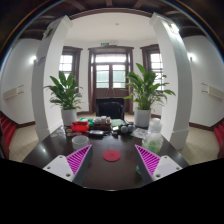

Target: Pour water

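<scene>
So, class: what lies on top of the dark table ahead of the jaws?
On the dark table lie a red round mat between the open jaws, and beyond it a clutter of small items; what they cover is hidden.

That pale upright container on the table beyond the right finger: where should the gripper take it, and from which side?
Probably by its middle wall, coming in level from the near side. The pale container stands upright on the table, so its sides give the open gripper two opposed faces. Clutter stands to its left. Whether it has a handle or a lid is too small to tell.
</scene>
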### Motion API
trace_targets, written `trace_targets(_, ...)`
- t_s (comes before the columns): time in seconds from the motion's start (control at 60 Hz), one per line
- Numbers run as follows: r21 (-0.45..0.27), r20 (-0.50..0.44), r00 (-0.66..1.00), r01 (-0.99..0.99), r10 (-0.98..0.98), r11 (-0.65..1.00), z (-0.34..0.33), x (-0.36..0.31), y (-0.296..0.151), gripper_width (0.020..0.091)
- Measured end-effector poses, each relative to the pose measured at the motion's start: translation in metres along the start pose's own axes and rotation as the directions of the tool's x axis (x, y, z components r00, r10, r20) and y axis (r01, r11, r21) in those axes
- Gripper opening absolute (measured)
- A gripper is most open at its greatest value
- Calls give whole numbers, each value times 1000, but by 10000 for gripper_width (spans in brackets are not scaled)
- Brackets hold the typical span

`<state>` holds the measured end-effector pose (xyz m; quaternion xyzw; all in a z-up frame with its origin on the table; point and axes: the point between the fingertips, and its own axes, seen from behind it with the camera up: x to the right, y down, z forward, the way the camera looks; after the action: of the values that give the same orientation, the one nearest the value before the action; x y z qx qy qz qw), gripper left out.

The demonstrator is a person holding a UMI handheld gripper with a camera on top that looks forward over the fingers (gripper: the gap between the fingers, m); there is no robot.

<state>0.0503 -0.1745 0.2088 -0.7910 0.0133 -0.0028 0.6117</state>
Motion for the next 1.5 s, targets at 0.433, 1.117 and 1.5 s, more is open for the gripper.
trace_targets(0.433,39,-89,996,-29,32,999,71,152,70,848)
trace_targets(1.117,25,-211,904,386,-372,922,133,130,50,330)
trace_targets(1.5,-107,-206,-72,993,-976,-50,210,26,-20,330)
